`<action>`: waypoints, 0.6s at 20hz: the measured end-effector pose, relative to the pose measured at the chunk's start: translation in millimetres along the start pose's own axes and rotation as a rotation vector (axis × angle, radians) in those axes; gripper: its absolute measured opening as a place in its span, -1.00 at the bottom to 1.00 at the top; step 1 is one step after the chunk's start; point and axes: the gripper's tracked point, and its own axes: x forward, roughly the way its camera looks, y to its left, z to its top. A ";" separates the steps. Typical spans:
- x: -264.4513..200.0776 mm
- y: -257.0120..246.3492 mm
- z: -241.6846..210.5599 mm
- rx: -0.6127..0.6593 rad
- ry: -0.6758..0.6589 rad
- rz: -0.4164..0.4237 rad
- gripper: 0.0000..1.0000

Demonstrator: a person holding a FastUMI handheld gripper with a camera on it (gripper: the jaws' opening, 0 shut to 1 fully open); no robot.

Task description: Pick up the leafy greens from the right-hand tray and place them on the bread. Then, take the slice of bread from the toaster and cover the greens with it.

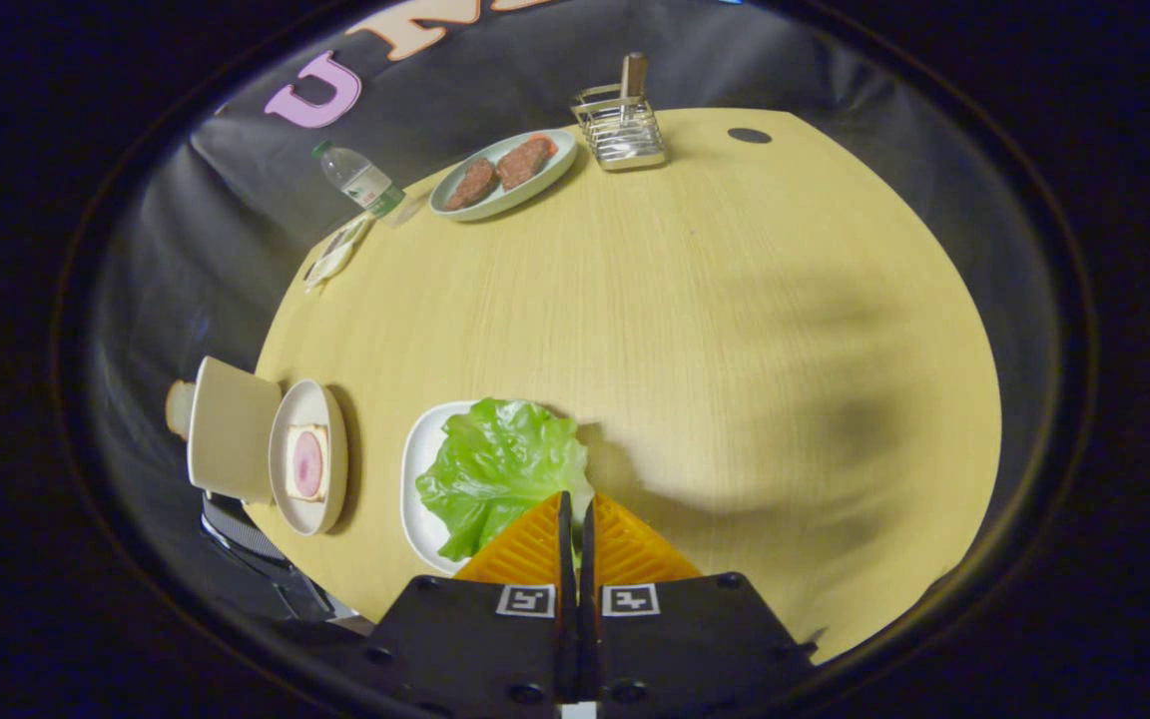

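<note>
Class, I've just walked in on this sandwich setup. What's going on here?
A hand-held tongs is working at a wooden table. Its fingers are closed together, with their tips at the edge of a lettuce leaf that lies on a white plate; whether they pinch the leaf cannot be told. Beside it, another plate carries bread with a slice of ham, still without greens. Beyond, a plate with meat patties and a wire rack stand at the table's far side.
</note>
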 end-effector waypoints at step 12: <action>-52.4 62.7 25.7 0.009 -0.079 0.116 -0.93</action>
